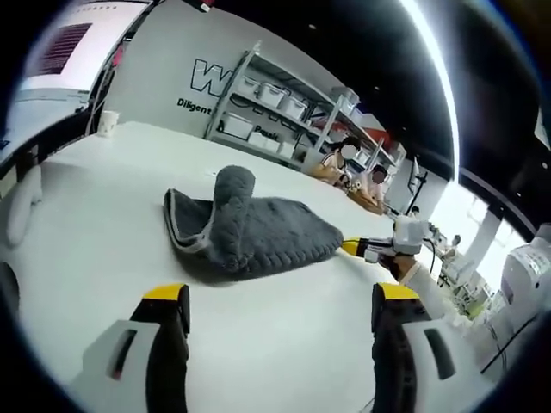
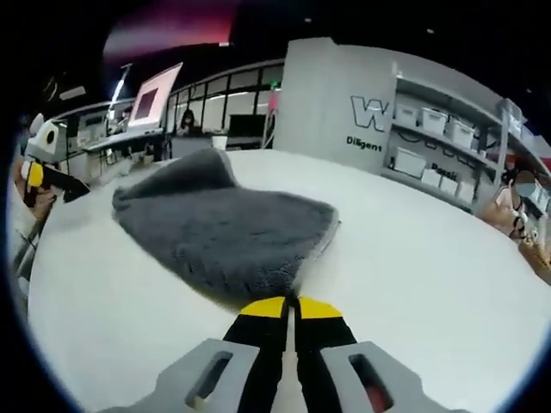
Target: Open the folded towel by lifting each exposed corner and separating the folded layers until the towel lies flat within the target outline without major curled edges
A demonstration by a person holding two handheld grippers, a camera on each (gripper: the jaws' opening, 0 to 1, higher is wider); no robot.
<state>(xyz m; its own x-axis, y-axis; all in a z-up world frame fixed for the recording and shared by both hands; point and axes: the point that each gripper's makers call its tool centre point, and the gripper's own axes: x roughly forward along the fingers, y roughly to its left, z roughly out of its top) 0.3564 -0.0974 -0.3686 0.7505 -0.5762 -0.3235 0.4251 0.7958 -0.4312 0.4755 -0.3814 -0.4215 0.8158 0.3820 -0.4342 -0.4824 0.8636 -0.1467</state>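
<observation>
**Right tongs at the towel's near edge**

In the right gripper view the right gripper [image 2: 293, 311] has its jaws together at the towel [image 2: 225, 231] edge — whether cloth is pinched between them I cannot tell. The left gripper [image 1: 280, 310] hovers above the table [image 1: 95, 206], jaws apart, holding nothing. The towel lies mid-table, folded, one flap humped up. To open it well, take only the top layer at a corner and lift slowly — the left tongs could pin the lower layer. No outline visible.
</observation>
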